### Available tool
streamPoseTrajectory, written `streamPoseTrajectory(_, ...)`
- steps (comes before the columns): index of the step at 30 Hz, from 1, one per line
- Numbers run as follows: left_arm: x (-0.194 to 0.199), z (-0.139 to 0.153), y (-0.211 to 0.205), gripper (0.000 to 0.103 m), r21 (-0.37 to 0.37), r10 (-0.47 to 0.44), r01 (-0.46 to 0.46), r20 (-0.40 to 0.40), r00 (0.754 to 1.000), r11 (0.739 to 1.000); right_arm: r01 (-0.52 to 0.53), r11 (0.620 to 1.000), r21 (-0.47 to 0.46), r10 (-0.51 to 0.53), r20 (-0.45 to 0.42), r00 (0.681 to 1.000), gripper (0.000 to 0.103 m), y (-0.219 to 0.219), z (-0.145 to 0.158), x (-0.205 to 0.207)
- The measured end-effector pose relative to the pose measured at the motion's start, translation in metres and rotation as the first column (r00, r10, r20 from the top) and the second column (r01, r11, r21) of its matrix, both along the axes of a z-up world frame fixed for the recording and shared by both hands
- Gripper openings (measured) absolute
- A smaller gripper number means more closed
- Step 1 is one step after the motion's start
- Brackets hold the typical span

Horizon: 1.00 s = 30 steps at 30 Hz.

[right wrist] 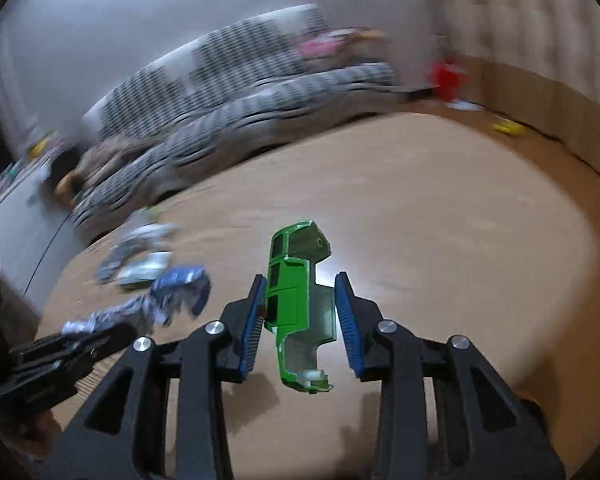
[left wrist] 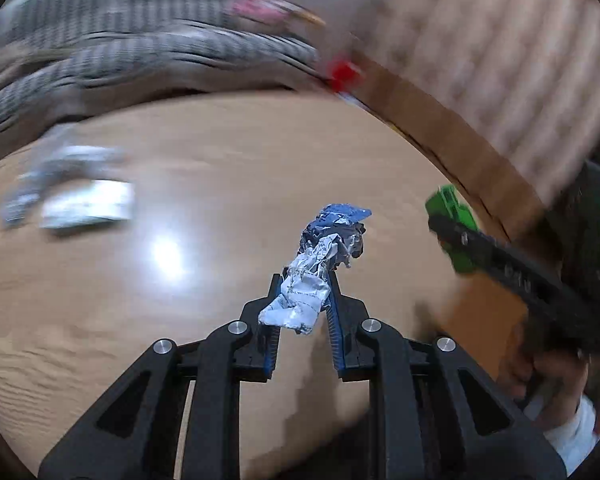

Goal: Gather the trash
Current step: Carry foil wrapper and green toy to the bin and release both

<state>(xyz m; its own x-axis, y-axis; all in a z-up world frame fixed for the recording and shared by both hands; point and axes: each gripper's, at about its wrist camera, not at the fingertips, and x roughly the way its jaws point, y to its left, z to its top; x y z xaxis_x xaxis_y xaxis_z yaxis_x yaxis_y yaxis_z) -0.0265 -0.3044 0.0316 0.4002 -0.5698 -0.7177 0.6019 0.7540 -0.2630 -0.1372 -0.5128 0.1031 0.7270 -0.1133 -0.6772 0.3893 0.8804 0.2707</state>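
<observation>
The crumpled foil wrapper point(left wrist: 320, 276) is pinched between the left claw point(left wrist: 304, 304)'s nearly closed pads, lifted above the wooden floor point(left wrist: 180, 360). The right claw point(right wrist: 300, 312), partly open, clamps a broken green toy-car shell point(right wrist: 296, 292). More wrappers point(left wrist: 84, 204) lie at ten o'clock of the foil. Judging by the blur, both loads are in transit; keep each grip firm and carry steadily to the bin, which is not in view.

No readable text, label, brand, number or sign found in either view. Crumpled foil wrapper point(left wrist: 316, 276) showed blue print, too creased to read. Wrappers on floor point(left wrist: 86, 204) were blurred, illegible.
</observation>
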Motion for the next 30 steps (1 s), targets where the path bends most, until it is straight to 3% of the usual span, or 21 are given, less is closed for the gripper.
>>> streamPoseTrajectory(3,-0.058,-0.023,-0.081,0.02,0.066,-0.204,0.208,-0.066,0.977,0.976,0.128,0.991,0.03,-0.126,-0.083,0.989,0.035,-0.052,-0.02,-0.071)
streamPoseTrajectory(8,-0.125,-0.057,-0.16,0.02,0.132,-0.415,0.435,-0.156,0.897,0.891,0.25,0.962,0.113,-0.228,-0.178,0.957,0.035,-0.1,-0.061,-0.149)
streamPoseTrajectory(11,-0.144,-0.071,-0.184,0.02,0.182,-0.441,0.47,-0.179,0.88,0.864,0.27,0.953,0.139,-0.24,-0.199,0.95,0.035,-0.111,-0.075,-0.173)
streamPoseTrajectory(17,-0.149,-0.088,-0.201,0.021,0.22,-0.427,0.478,-0.244,0.871,0.85,0.274,0.945,0.177,-0.241,-0.186,0.953,0.035,-0.118,-0.072,-0.186)
streamPoseTrajectory(18,-0.148,-0.089,-0.203,0.031,0.229,-0.419,0.474,-0.251,0.873,0.85,0.264,0.943,0.202,-0.23,-0.179,0.957,0.036,-0.119,-0.072,-0.188)
streamPoseTrajectory(19,-0.148,-0.091,-0.205,0.07,0.238,-0.403,0.463,-0.26,0.877,0.854,0.266,0.939,0.217,-0.23,-0.178,0.957,0.058,-0.122,-0.072,-0.188)
streamPoseTrajectory(20,-0.145,-0.091,-0.205,0.092,0.244,-0.377,0.438,-0.261,0.889,0.865,0.285,0.93,0.231,-0.254,-0.157,0.954,0.098,-0.124,-0.071,-0.192)
streamPoseTrajectory(21,-0.143,-0.087,-0.201,0.097,0.225,-0.333,0.382,-0.227,0.915,0.897,0.306,0.924,0.229,-0.28,-0.14,0.95,0.095,-0.127,-0.068,-0.195)
streamPoseTrajectory(22,-0.141,-0.084,-0.198,0.097,0.213,-0.319,0.363,-0.213,0.923,0.907,0.33,0.919,0.218,-0.303,-0.147,0.942,0.097,-0.129,-0.065,-0.19)
streamPoseTrajectory(26,-0.124,-0.071,-0.187,0.097,0.19,-0.316,0.364,-0.243,0.917,0.912,0.398,0.902,0.169,-0.37,-0.177,0.912,0.097,-0.131,-0.06,-0.187)
streamPoseTrajectory(30,-0.105,-0.035,-0.144,0.097,0.175,-0.223,0.238,-0.104,0.969,0.955,0.43,0.902,0.039,-0.421,-0.146,0.895,0.097,-0.117,-0.048,-0.179)
